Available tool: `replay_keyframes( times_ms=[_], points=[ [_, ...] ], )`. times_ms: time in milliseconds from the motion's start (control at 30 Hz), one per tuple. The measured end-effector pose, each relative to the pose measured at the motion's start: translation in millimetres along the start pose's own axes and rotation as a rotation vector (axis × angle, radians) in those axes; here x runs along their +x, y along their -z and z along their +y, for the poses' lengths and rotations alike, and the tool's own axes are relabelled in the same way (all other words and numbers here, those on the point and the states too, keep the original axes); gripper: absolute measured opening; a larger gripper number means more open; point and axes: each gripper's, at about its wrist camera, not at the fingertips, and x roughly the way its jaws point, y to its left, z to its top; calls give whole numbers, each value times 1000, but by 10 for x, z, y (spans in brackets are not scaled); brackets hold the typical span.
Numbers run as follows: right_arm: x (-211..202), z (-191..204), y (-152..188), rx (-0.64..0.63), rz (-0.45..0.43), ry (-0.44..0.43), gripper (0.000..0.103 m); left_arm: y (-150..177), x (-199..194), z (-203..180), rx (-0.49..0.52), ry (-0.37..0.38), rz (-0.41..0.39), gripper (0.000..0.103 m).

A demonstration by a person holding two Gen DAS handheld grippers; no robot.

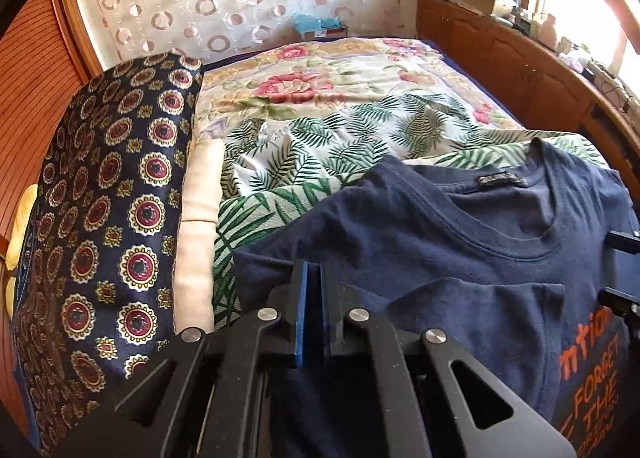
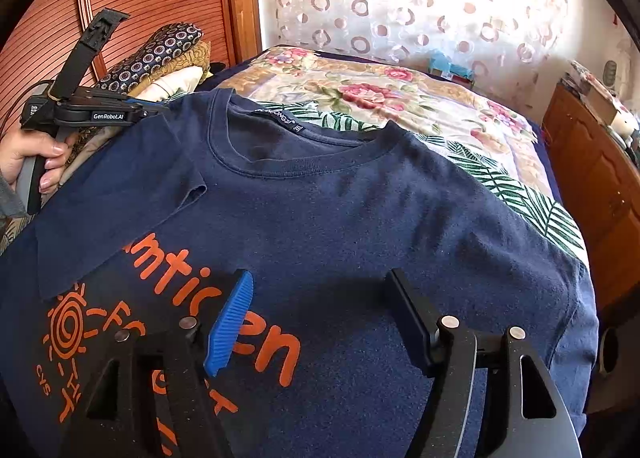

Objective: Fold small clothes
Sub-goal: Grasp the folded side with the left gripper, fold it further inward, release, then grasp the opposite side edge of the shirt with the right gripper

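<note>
On the bed, a navy T-shirt lies flat; left tongs pinch its shoulder at nine o'clock, right tongs gape above the print.

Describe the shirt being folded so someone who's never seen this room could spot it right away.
Start at the bed with its flowered and palm-leaf covers. Spread on its near end lies a navy T-shirt, one sleeve folded in across the chest. It is the only plain dark piece there, and orange lettering with a sun spiral marks its front.
</note>
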Motion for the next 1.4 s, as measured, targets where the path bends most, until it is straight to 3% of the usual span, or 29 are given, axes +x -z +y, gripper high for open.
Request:
replay_keyframes(
  times_ms=[167, 333, 567, 667, 833, 867, 900, 933, 1000, 1200, 1400],
  points=[
    [2, 1, 0, -1, 0, 0, 71, -81, -392, 158, -32, -56, -114, 5],
    [2, -1, -1, -1, 0, 0, 71, -215, -585, 446, -54, -113, -157, 5],
    [1, -2, 1, -4, -1, -1, 71, -169, -637, 451, -41, -69, -189, 5],
    [1, -4, 1, -5, -2, -2, 71, -125, -742, 356, -36, -47, -220, 15],
    [-10, -29, 4, -4, -2, 1, 71, -38, -982, 139, -29, 30, -298, 45],
    [-21, -38, 10, -1, -2, 6, 71, -17, -1024, 99, -23, 43, -311, 47],
    [-48, -55, 26, 7, -2, 17, 71, 14, -1055, 50, -14, 57, -318, 56],
    [-87, -83, 42, 18, -8, 21, 71, 49, -1069, -6, -6, 77, -321, 71],
    [-212, -138, 71, 47, -33, 25, 71, 106, -1067, -91, 2, 121, -324, 83],
    [-783, -481, 352, 185, -114, 136, 71, 255, -847, -465, 44, 203, -276, 83],
    [-1138, -962, 856, 333, -92, 270, 71, 400, -695, -816, 137, 252, -247, 83]
  ],
)
